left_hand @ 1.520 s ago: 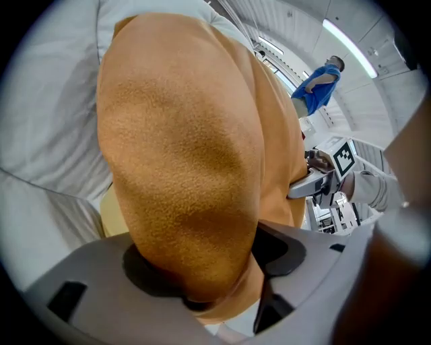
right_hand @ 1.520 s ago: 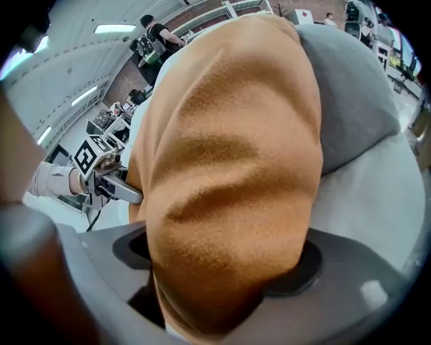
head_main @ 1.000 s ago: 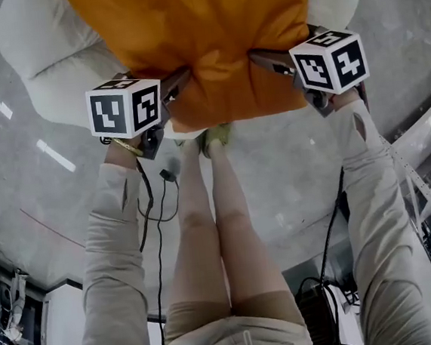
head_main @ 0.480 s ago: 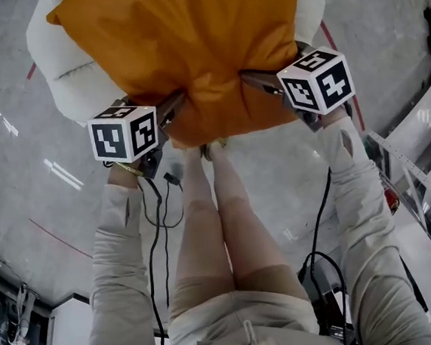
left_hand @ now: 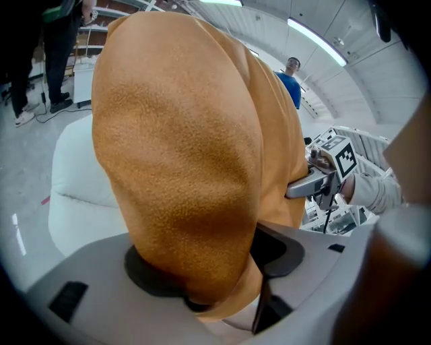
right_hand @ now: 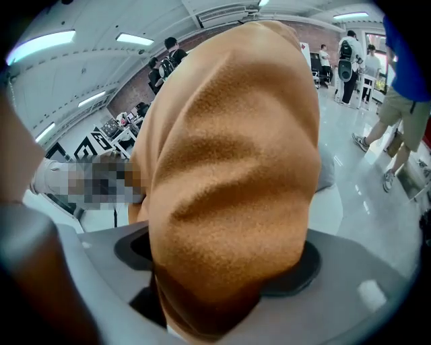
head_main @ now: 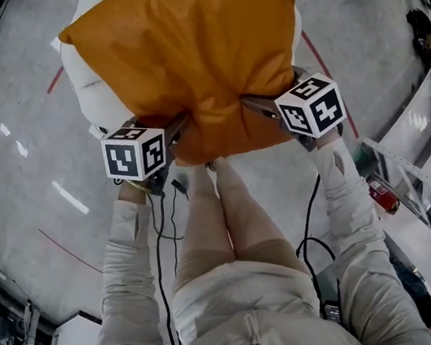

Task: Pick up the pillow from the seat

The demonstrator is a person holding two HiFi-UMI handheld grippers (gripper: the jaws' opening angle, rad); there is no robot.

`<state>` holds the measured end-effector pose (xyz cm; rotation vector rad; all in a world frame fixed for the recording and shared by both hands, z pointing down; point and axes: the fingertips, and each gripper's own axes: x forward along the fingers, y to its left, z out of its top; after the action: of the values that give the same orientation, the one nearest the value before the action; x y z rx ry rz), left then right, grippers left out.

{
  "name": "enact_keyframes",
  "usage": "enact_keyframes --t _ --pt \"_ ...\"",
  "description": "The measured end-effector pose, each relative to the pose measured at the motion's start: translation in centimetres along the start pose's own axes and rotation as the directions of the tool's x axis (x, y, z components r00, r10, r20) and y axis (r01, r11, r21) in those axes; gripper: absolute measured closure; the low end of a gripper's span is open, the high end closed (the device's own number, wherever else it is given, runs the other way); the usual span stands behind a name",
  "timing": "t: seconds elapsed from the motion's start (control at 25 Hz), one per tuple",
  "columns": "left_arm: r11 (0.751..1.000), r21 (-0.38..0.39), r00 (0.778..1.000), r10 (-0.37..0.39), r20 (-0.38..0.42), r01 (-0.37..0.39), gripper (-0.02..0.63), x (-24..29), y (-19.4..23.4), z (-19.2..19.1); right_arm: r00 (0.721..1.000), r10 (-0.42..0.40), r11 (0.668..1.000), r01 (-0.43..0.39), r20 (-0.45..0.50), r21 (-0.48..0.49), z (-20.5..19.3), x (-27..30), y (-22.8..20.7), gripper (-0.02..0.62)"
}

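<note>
The left gripper (head_main: 175,128) has its jaws clenched on the near left corner of an orange pillow (head_main: 197,56). In the left gripper view the fabric bulges thickly between the two grey jaws and fills the gap. The right gripper (head_main: 260,104) likewise bites the near right corner, with the cloth packed between its jaws in its own view. Each gripper carries a black-and-white marker cube (head_main: 134,153), and the two face each other across the pillow's near edge.

The pillow hangs between the two grippers, in front of the person's knees (head_main: 219,205). Its long axis runs away from the person, from the pinched near edge toward the top of the head view. One far corner points out to the left. In both gripper views it rises upward from the jaws like a tall rounded mound.

The pillow is plump and a warm orange, with a fuzzy, fleece-like surface. Soft creases fan out from both grip points, and the near edge is bunched between them.

A white padded seat (head_main: 90,93) shows behind the pillow's left and right sides. Whether the pillow's far end touches it cannot be told. Grey glossy floor (head_main: 24,148) surrounds everything.
</note>
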<state>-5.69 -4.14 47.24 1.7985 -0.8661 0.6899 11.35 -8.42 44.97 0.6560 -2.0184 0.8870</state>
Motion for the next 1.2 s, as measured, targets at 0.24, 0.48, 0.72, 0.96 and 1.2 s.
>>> enact_keyframes --t 0.24,0.48,0.72,0.96,1.2 --pt "1.000 0.003 1.000 0.004 0.014 -0.004 0.319 -3.9 -3.8 0.4 1.000 -0.005 1.000 0.006 0.019 -0.021 0.7 -5.0 2.1 0.189" --pt "0.999 0.038 0.999 0.007 0.044 -0.008 0.319 -7.8 -6.9 1.8 0.998 -0.032 0.999 0.034 0.059 -0.034 2.0 -9.7 4.2 0.189" --pt "0.996 0.091 0.998 0.014 0.061 -0.020 0.319 -11.1 -9.9 2.1 0.993 -0.051 0.998 0.054 0.107 -0.023 1.8 -13.8 6.3 0.189" --pt "0.994 0.109 0.996 0.014 0.086 -0.023 0.319 -13.9 -11.9 2.0 0.989 -0.063 0.997 0.069 0.137 -0.046 2.1 -16.7 8.4 0.189" --pt "0.992 0.117 0.993 0.023 0.117 -0.037 0.318 -16.0 -14.1 0.8 0.986 -0.061 0.995 0.073 0.157 -0.073 1.3 -19.3 10.2 0.187"
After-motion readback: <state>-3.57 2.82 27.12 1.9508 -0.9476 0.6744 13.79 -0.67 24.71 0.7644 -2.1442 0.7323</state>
